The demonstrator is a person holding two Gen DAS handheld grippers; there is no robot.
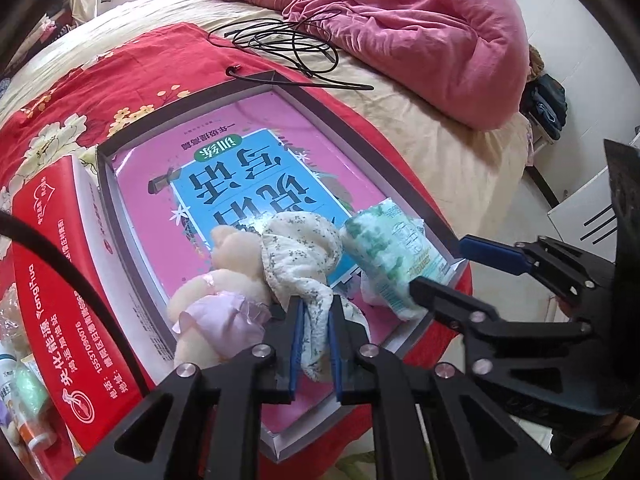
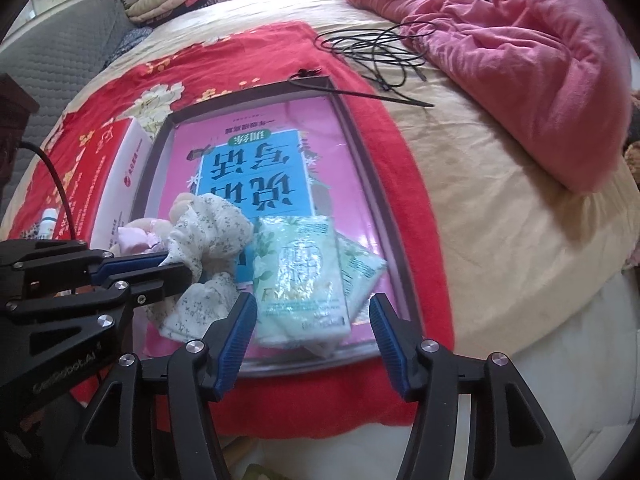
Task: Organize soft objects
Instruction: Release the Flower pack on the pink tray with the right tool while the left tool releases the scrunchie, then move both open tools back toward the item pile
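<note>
Left gripper point(image 1: 316, 340) points steeply down into the shallow grey-rimmed tray point(image 1: 352, 136), its blue pads narrowly set with a tail of crinkled floral cloth point(image 1: 298, 258) running between them; the pads look to be touching the fabric. That cloth is thin, wrinkled cotton gauze, cream with tiny sprigs, draped over a fuzzy cream plush toy point(image 1: 216, 280) in a frilly lilac skirt. Right gripper point(image 2: 312, 332) stands spread wide, ribbed blue pads clear on both sides of the soft tissue pack point(image 2: 300, 276), which lies flat in crinkly, glossy green-and-white film at the tray's near end. Under it all, a slick pink and blue book cover point(image 1: 240, 172) lines the tray. Beyond: red floral blanket point(image 1: 120, 76), red cardboard box point(image 1: 52, 264), tangled black cable point(image 1: 288, 44), rumpled pink quilt point(image 1: 420, 28).
</note>
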